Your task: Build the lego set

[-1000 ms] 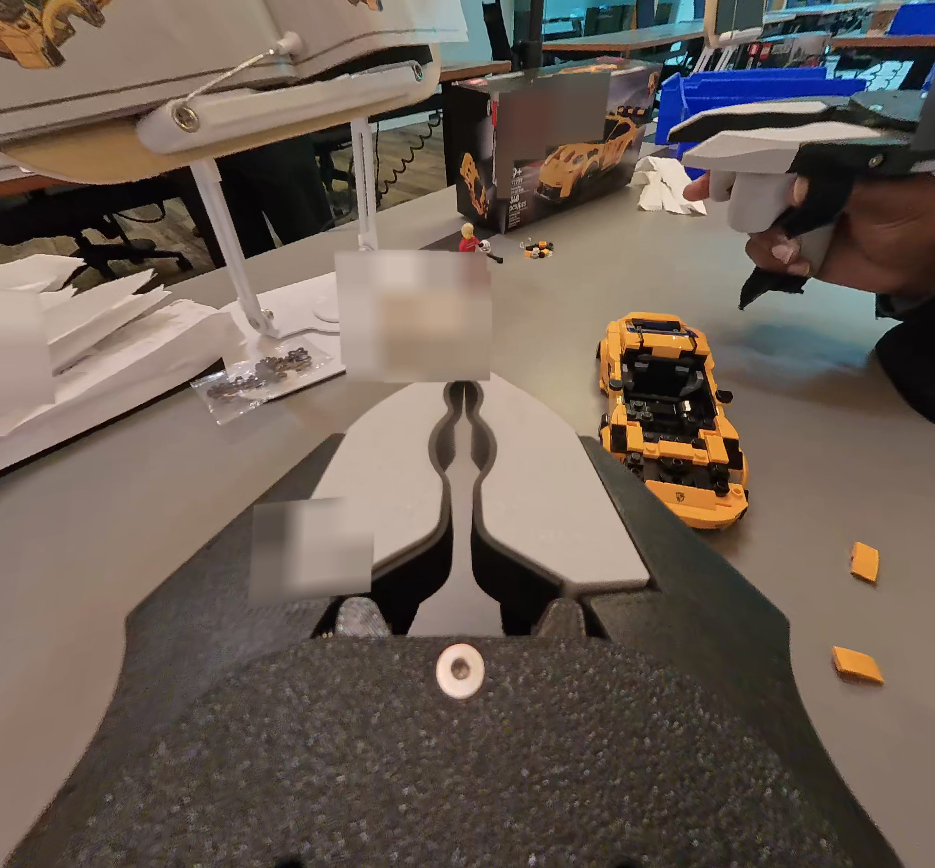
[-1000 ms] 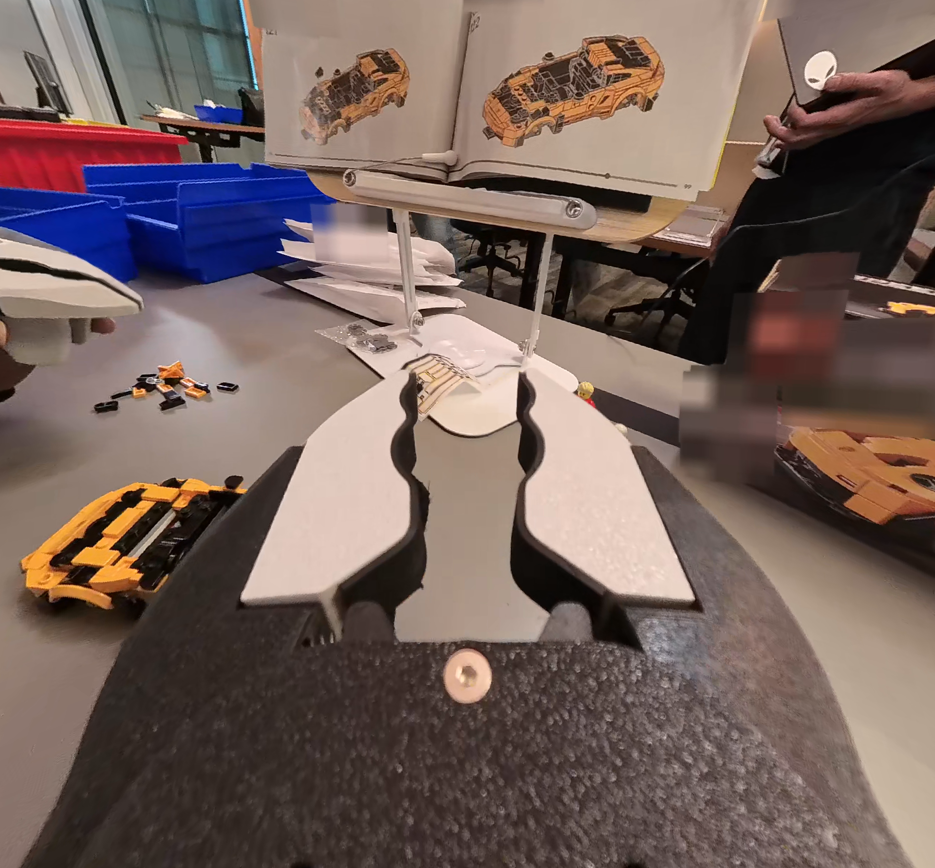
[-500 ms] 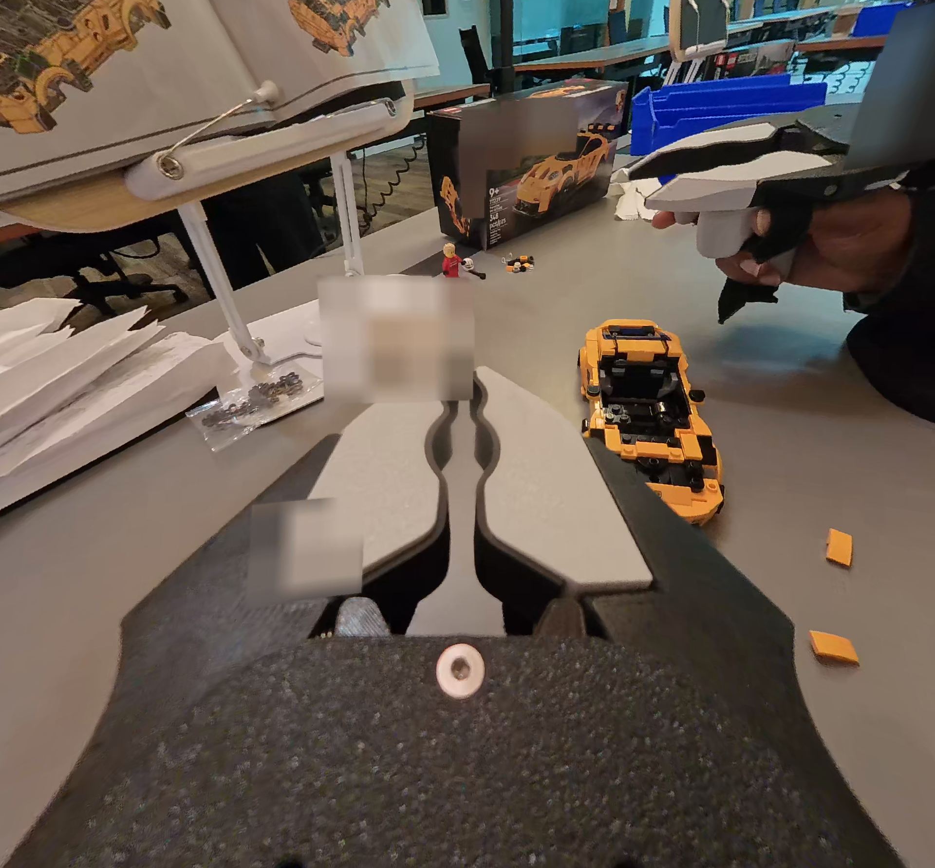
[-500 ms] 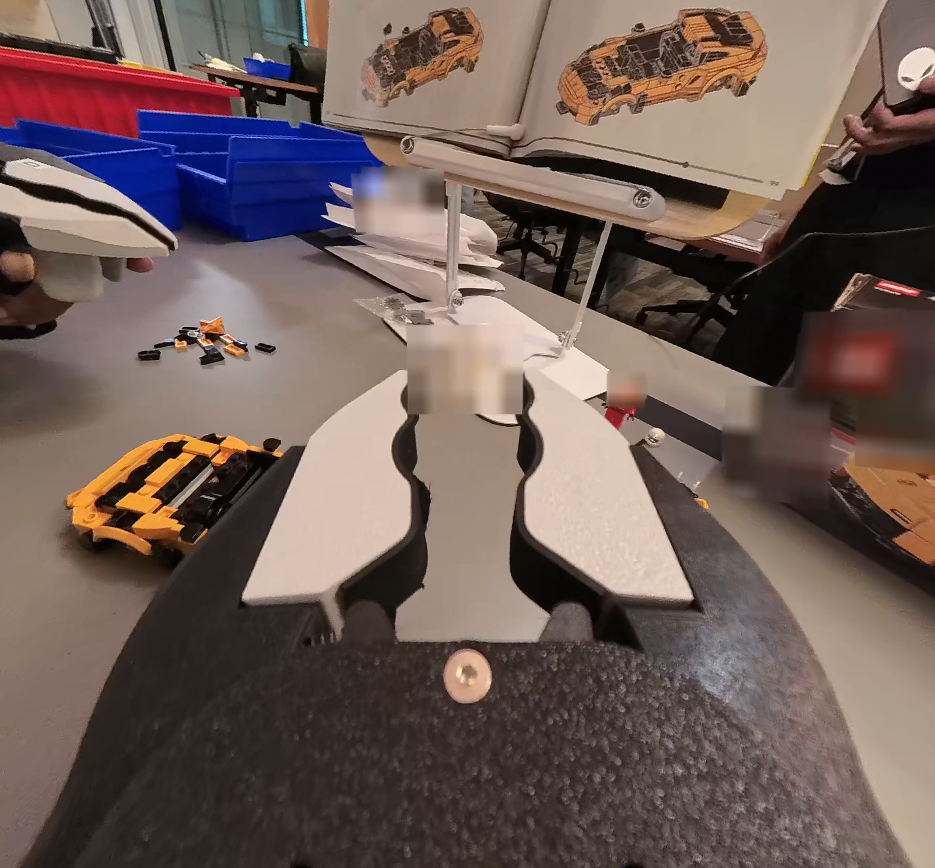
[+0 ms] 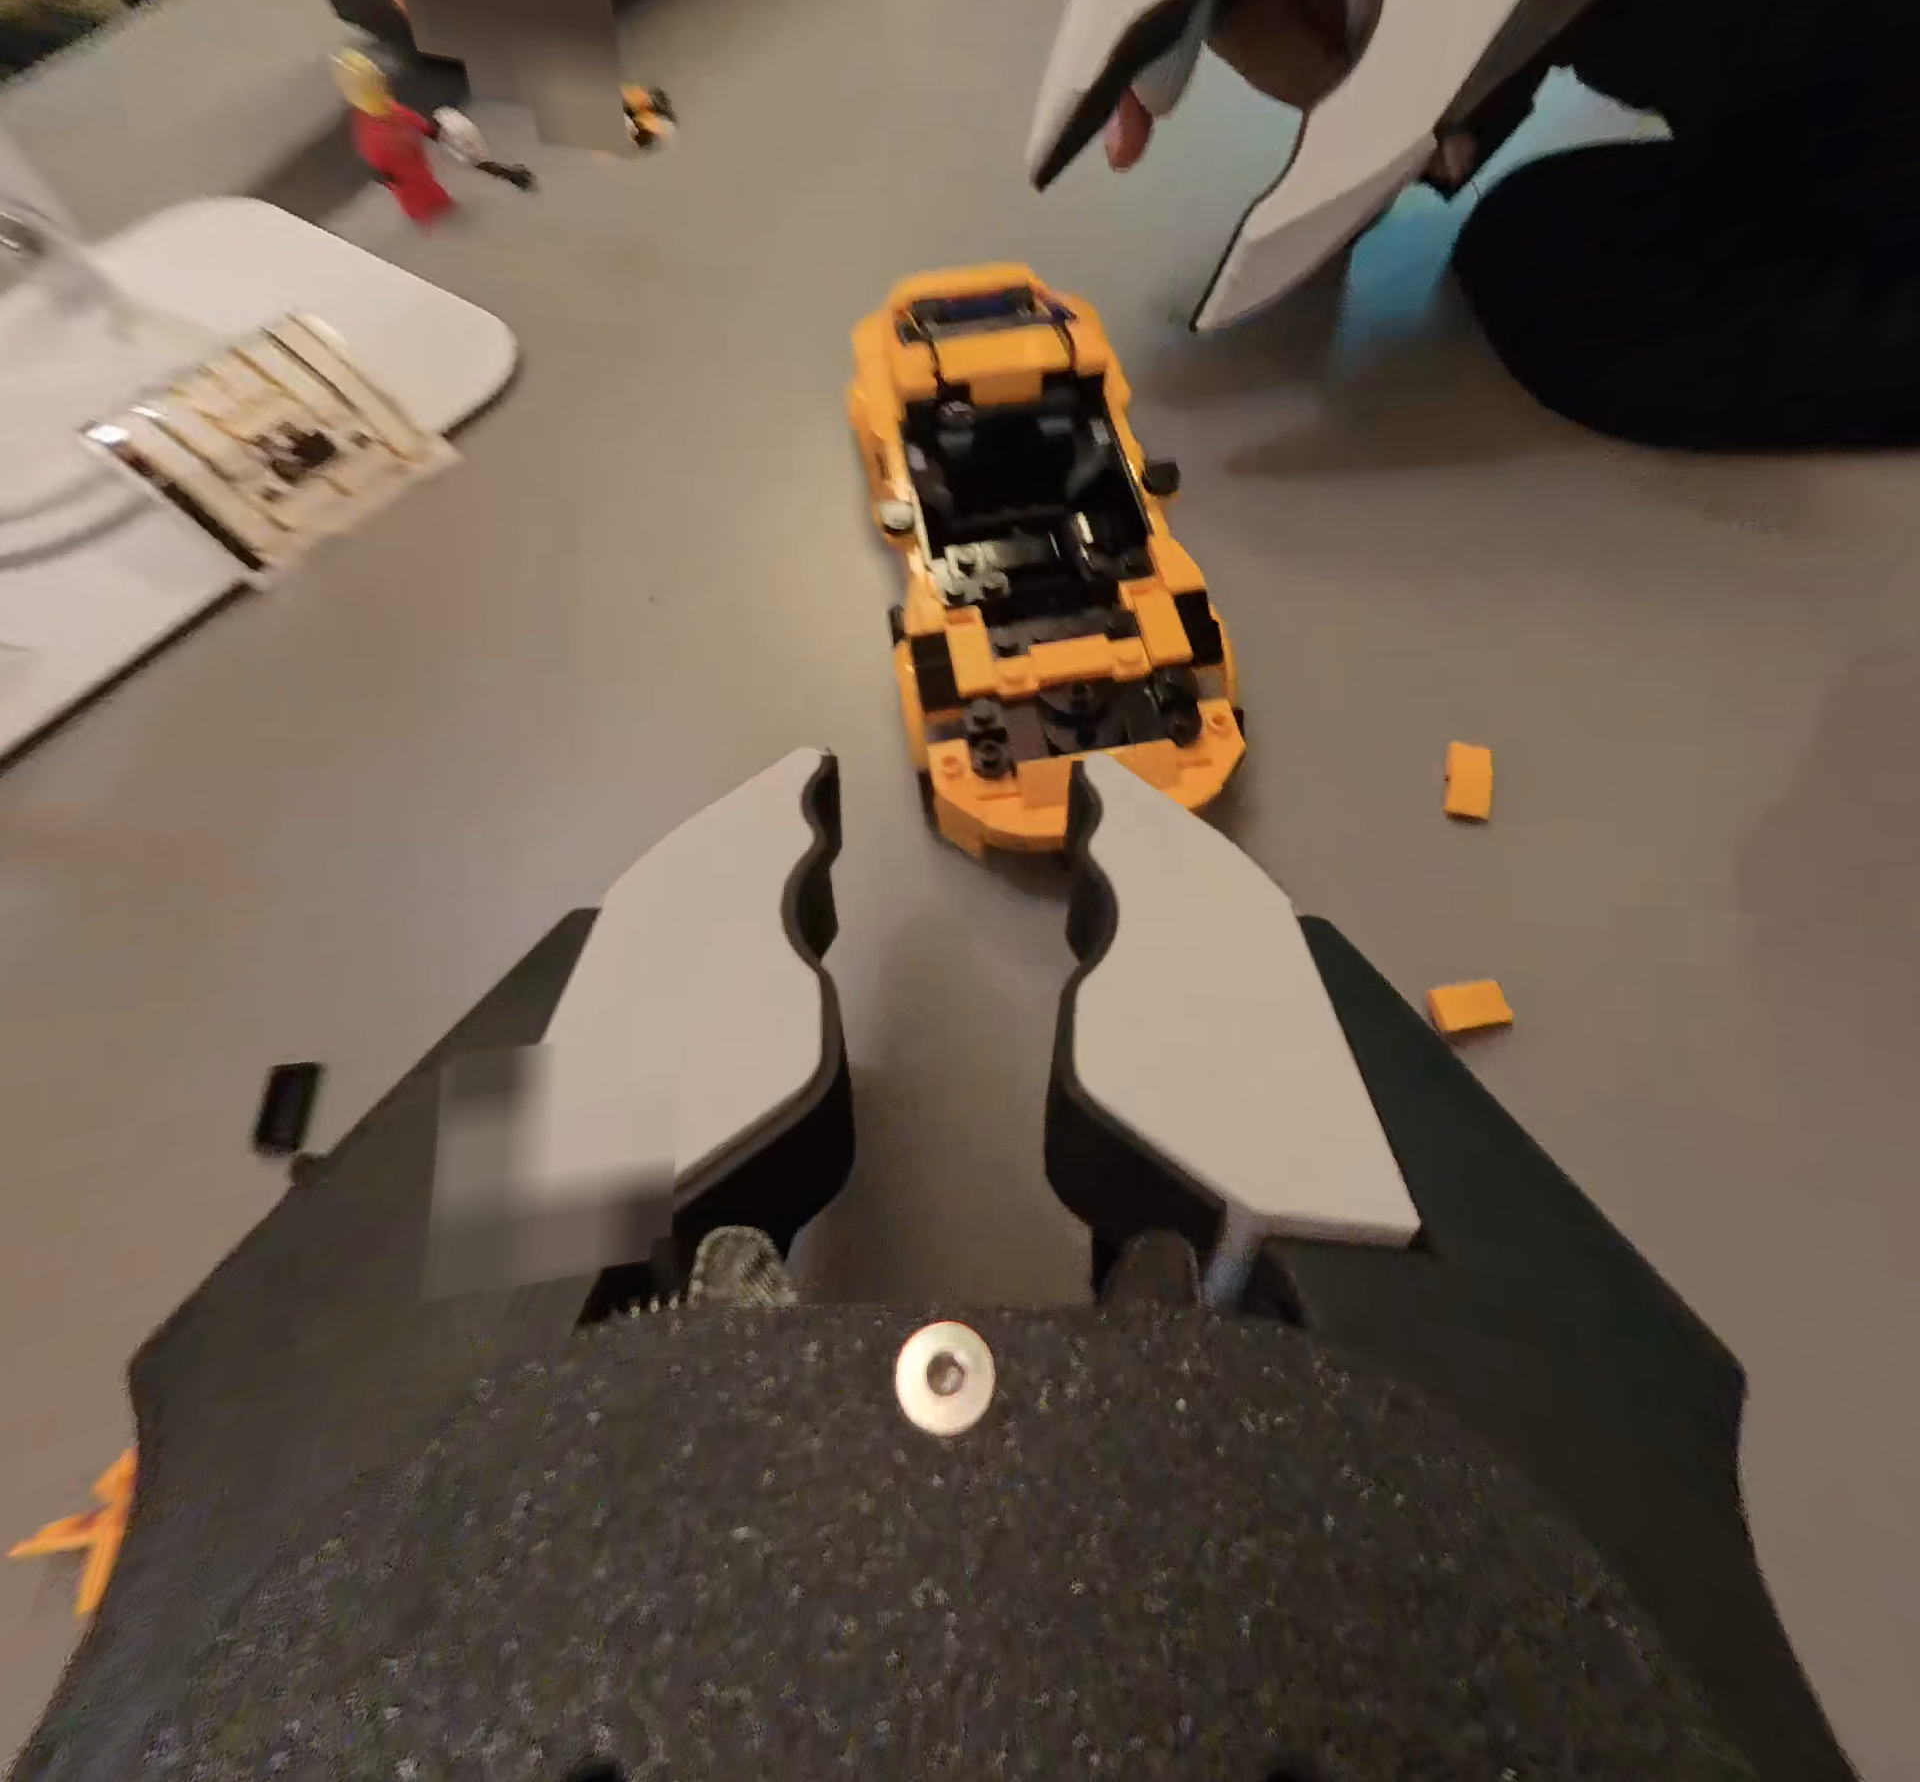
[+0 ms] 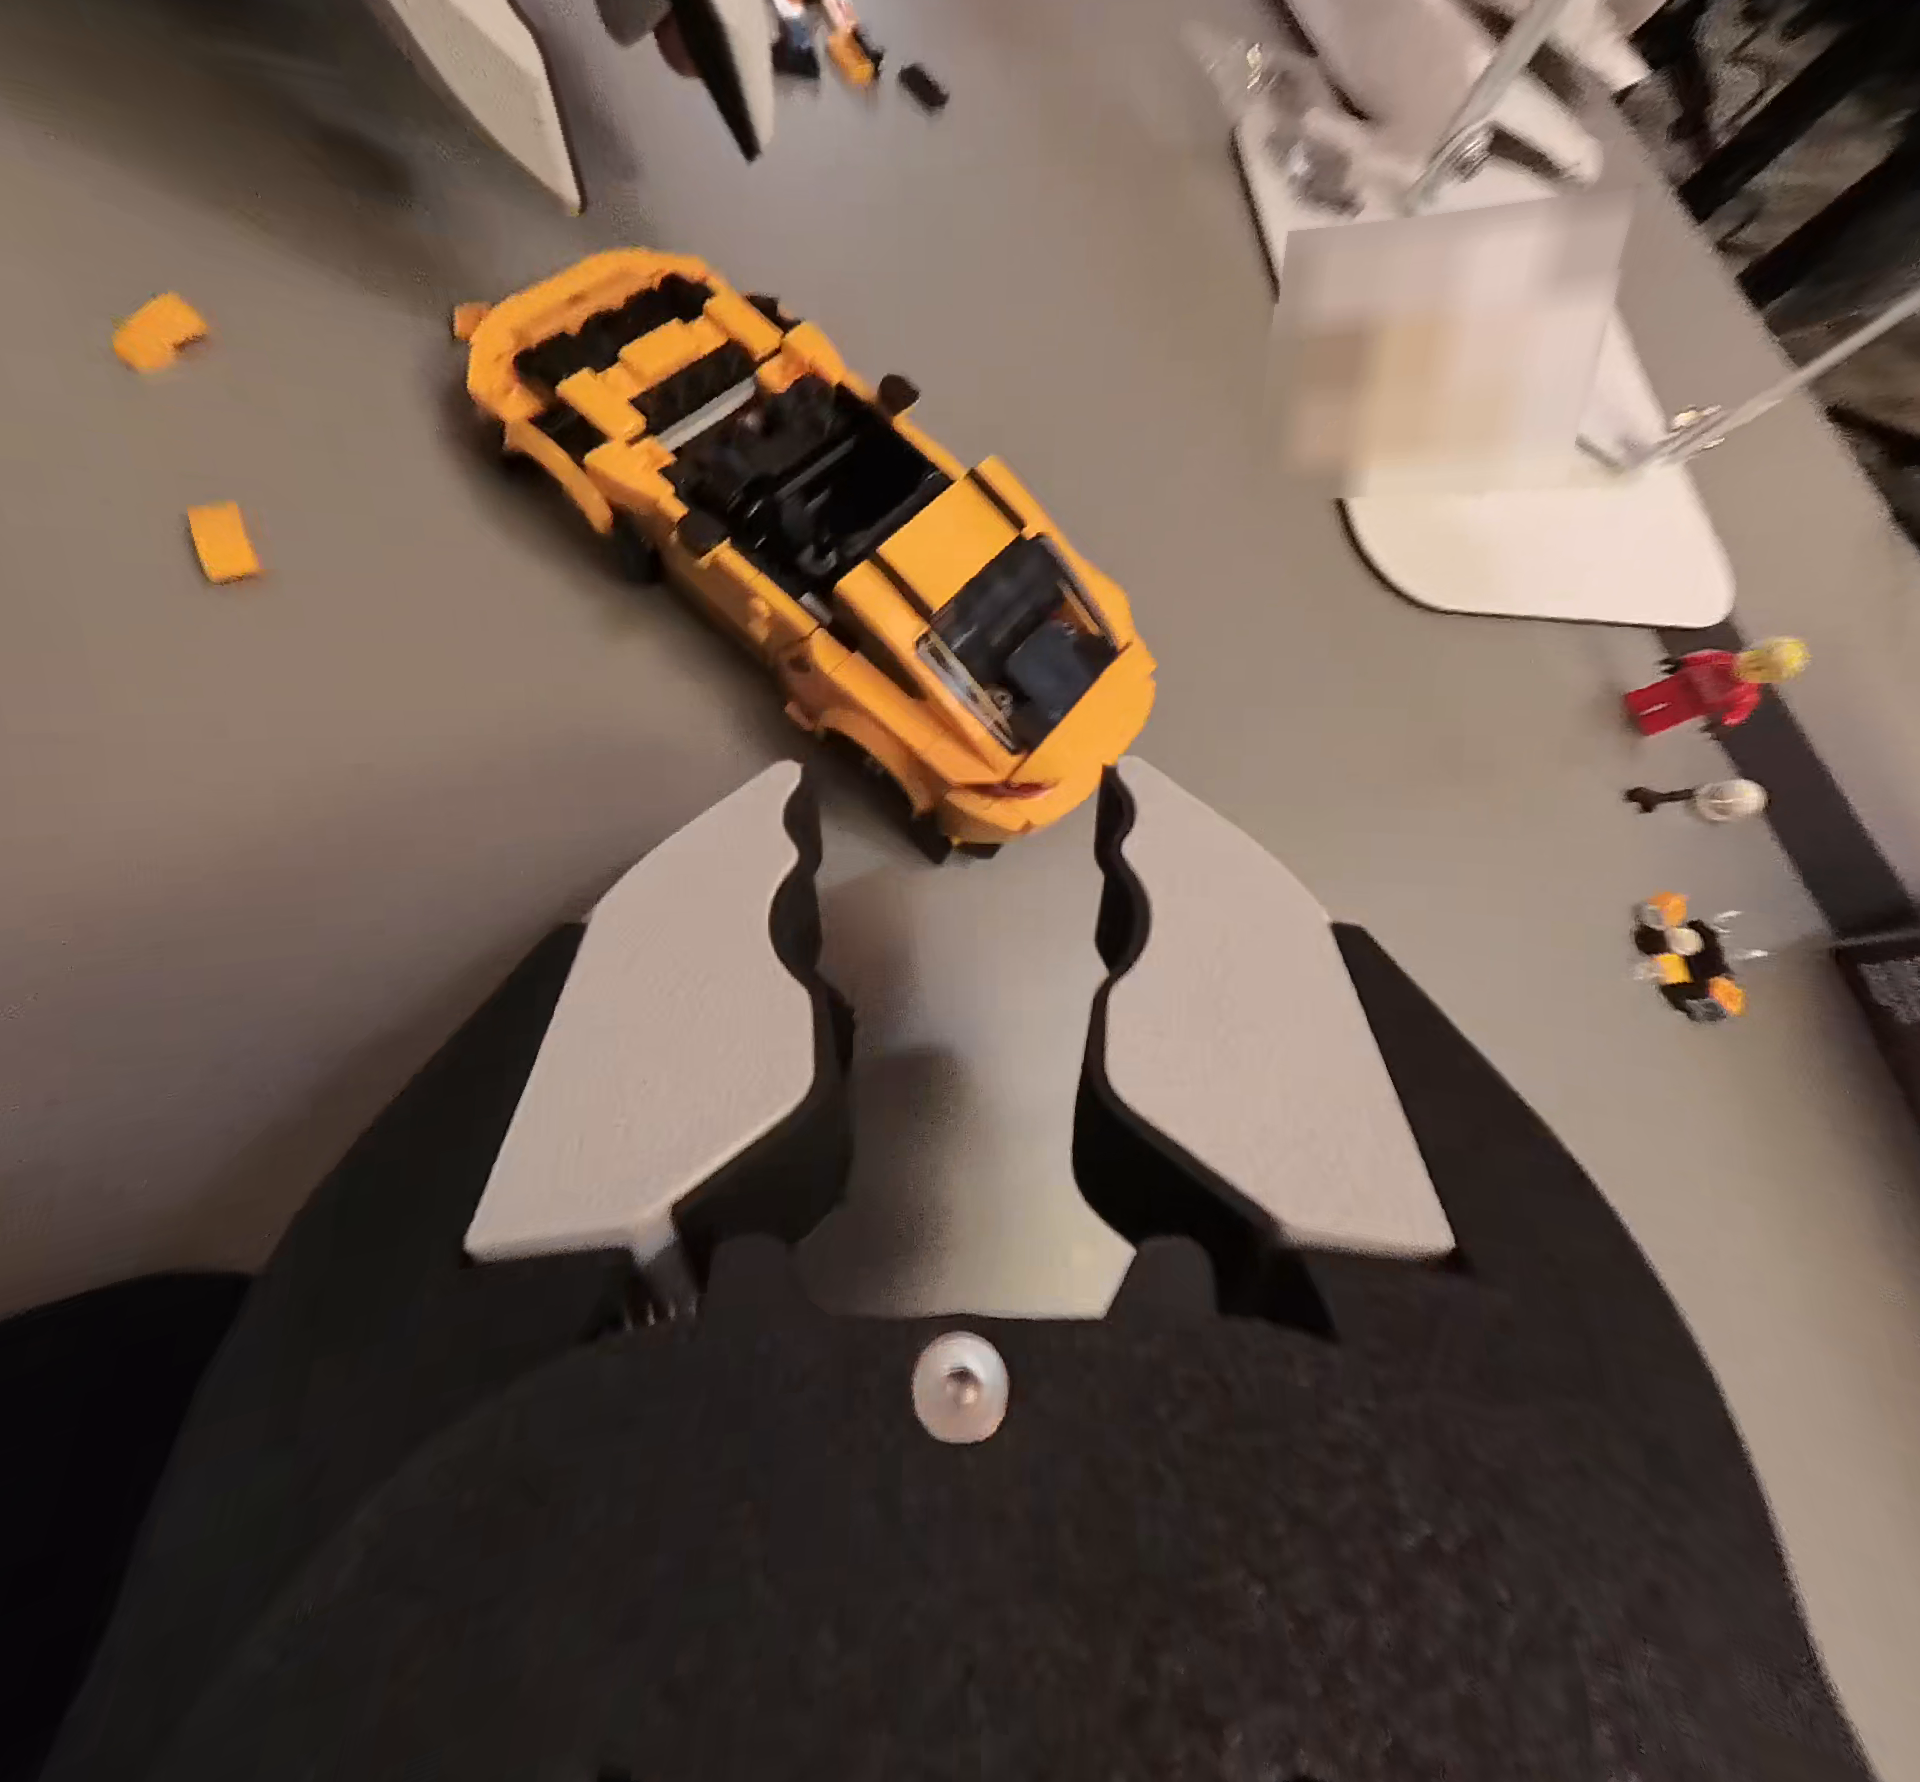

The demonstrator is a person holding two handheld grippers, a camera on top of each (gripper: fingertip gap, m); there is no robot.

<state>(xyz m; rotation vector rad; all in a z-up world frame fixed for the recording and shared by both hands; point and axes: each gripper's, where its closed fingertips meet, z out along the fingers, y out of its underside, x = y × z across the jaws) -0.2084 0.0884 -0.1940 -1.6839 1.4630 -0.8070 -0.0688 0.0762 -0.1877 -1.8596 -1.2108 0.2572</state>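
Since half a second ago we have tipped both grippers down toward the table and spread their jaws, so the instruction stand no longer fills the views and the model sits right ahead of each tool. Our left gripper [image 5: 951, 776] has its jaws wide apart and empty, its tips just short of the front end of the orange lego car [image 5: 1039, 569], which lies on the grey table [image 5: 520, 745] with its cabin open and black inside. Our right gripper [image 6: 956, 776] also has its jaws wide apart and empty, its tips just beside the car's other end, the right fingertip close to the corner; whether it touches we cannot tell. Each gripper shows in the other's view beyond the car, above the table. Two loose orange pieces [image 5: 1468, 779] lie on the table just beside the car's front. Farther out in the right wrist view we see a red minifigure [image 6: 1704, 688] lying near the white base of the stand [image 6: 1538, 569], a small black and orange cluster of parts [image 6: 1683, 963] near it, and more loose parts [image 6: 831, 39] past the left gripper
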